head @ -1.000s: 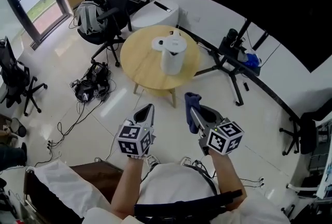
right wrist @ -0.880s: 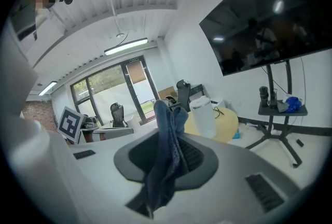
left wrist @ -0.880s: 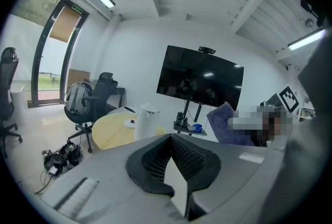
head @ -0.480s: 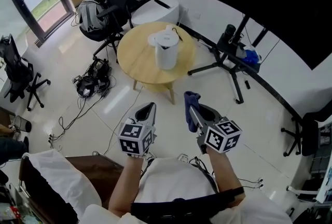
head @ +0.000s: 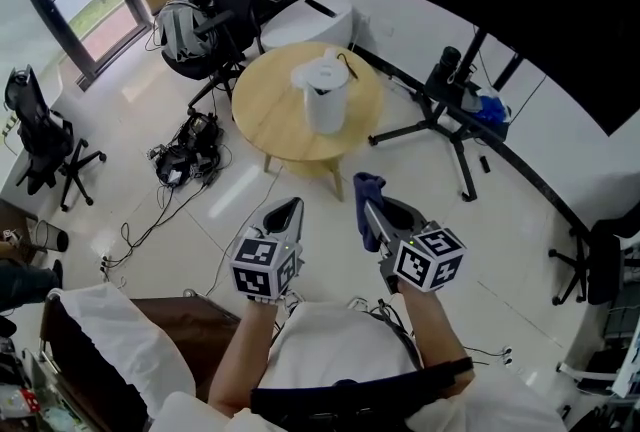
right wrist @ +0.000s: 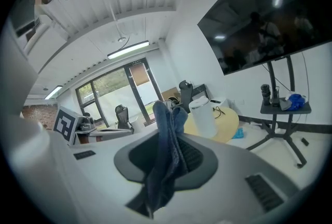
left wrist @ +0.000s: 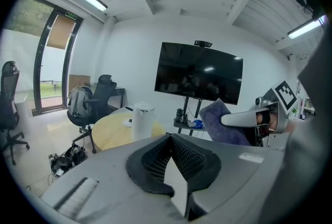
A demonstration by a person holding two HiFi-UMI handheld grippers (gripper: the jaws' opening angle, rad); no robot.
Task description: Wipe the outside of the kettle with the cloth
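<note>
A white kettle stands upright on a round wooden table across the room, also seen as the kettle in the left gripper view and the kettle in the right gripper view. My right gripper is shut on a blue cloth, which sticks up between its closed jaws as the cloth. My left gripper is shut with nothing in it. Both are held in front of my body, well short of the table.
Black office chairs with a backpack stand behind the table. A tangle of cables lies on the floor left of it. A tripod stand and a large dark screen are at the right. Another chair is far left.
The kettle and table sit slightly farther up in the head view than a second ago. Both grippers keep the same pose, the cloth still clamped in the right one.
</note>
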